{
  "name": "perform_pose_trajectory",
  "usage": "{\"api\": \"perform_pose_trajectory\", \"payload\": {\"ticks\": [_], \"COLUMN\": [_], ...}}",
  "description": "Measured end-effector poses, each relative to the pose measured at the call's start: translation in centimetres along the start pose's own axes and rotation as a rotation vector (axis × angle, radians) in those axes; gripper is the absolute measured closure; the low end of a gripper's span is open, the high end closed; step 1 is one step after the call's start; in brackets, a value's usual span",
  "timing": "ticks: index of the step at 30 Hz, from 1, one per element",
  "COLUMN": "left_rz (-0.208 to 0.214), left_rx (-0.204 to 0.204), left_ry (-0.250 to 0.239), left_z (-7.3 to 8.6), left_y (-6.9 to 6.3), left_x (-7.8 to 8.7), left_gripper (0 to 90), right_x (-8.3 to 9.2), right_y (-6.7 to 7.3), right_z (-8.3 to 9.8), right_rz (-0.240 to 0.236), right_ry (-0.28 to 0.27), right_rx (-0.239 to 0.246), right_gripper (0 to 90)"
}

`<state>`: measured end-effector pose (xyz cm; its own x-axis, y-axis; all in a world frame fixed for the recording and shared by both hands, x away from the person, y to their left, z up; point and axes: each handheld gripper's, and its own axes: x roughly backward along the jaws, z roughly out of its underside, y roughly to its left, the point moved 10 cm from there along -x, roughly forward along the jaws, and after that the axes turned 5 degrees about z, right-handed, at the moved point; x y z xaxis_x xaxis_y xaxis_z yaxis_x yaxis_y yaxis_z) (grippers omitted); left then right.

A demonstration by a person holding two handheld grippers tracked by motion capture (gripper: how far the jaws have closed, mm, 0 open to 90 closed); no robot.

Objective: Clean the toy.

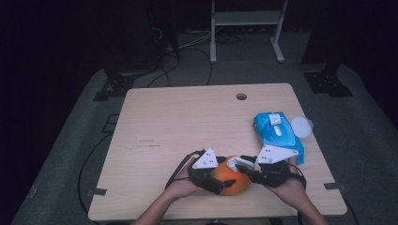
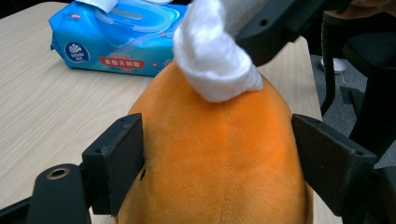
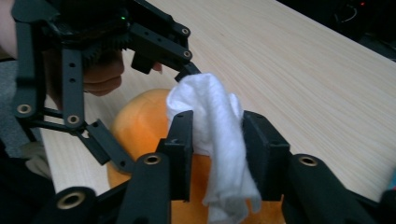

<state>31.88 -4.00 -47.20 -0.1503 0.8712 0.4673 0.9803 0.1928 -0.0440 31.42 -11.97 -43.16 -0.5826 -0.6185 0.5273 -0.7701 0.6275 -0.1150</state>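
Left gripper (image 2: 215,163) clamps the orange plush toy (image 2: 219,154); right gripper (image 3: 212,140), jaws part-open around the white wipe (image 3: 215,135), mid-wiping; cleaning unfinished.

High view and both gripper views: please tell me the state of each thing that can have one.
Orange plush toy: on the table, held between the left claw jaws.
White wipe: crumpled, lying on the toy, between the right claw jaws.
Wipes pack: lid open.

Left gripper (image 1: 220,180): fingers (image 2: 116,161) clamped, pointing right.
Right gripper (image 1: 239,164): fingers (image 3: 182,140) part-spread, pointing left.
Hands: low, close together.
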Motion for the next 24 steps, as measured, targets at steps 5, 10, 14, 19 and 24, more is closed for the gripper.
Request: {"api": "perform_pose_trajectory", "payload": {"ticks": [5,10,14,19,24], "left_rz": [-0.003,-0.008,-0.009,-0.005,-0.007], "left_rx": [-0.015,-0.028,-0.030,-0.031,0.002], "left_ry": [0.006,0.020,0.026,0.010,0.000], "left_z": [-0.1,-0.1,0.0,0.0,0.1], "left_y": [-0.1,-0.4,-0.4,-0.3,0.3], "left_x": [-0.1,-0.2,-0.3,-0.2,0.2], "left_gripper": [19.5,19.7,19.6,19.7,19.7], "right_x": [-0.1,-1.2,-1.7,-0.9,0.4], "right_y": [0.8,1.5,1.8,1.2,-2.0], "right_z": [-0.6,-0.6,-0.3,-0.4,1.2], "right_rz": [-0.003,0.051,0.056,0.062,0.123], "right_ry": [-0.021,-0.030,-0.025,-0.023,0.014], "right_rx": [0.024,0.060,0.054,0.034,-0.014], "right_gripper": [56.7,65.9,76.0,81.1,81.7]}}
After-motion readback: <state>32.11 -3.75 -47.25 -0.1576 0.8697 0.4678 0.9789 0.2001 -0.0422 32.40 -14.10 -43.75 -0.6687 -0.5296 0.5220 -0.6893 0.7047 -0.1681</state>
